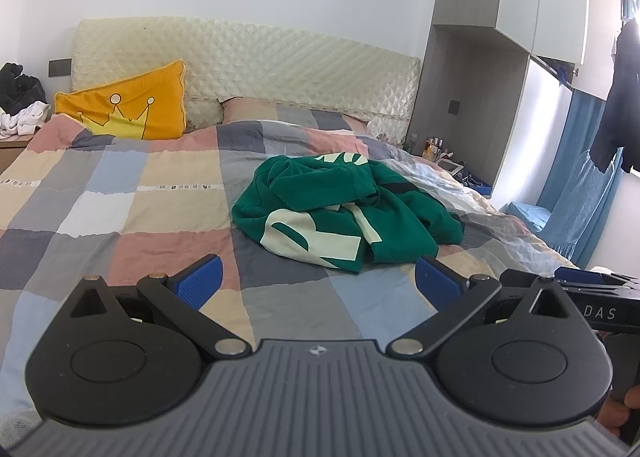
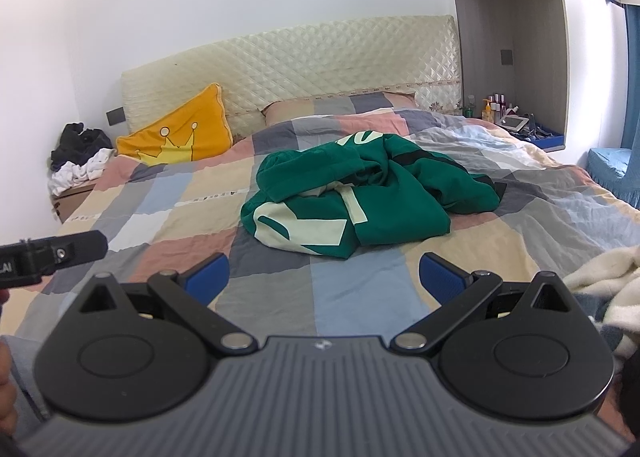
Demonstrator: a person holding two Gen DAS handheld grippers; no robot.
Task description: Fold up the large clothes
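A green sweatshirt (image 1: 340,205) with large cream lettering lies crumpled in a heap on the checked quilt of the bed (image 1: 120,217). The same sweatshirt (image 2: 360,197) sits mid-bed in the right wrist view. My left gripper (image 1: 318,279) hangs open just short of the heap's near edge, blue pads wide apart, nothing between them. My right gripper (image 2: 324,275) is open too, also short of the garment and holding nothing. The right gripper's body (image 1: 592,297) shows at the right edge of the left view, and the left gripper's body (image 2: 48,253) at the left edge of the right view.
A yellow crown pillow (image 1: 128,105) leans on the quilted headboard (image 1: 260,57). Dark and white clothes (image 2: 80,157) pile on a bedside stand at left. A shelf niche with bottles (image 2: 504,109) stands at right. A white fluffy fabric (image 2: 600,277) lies near the right.
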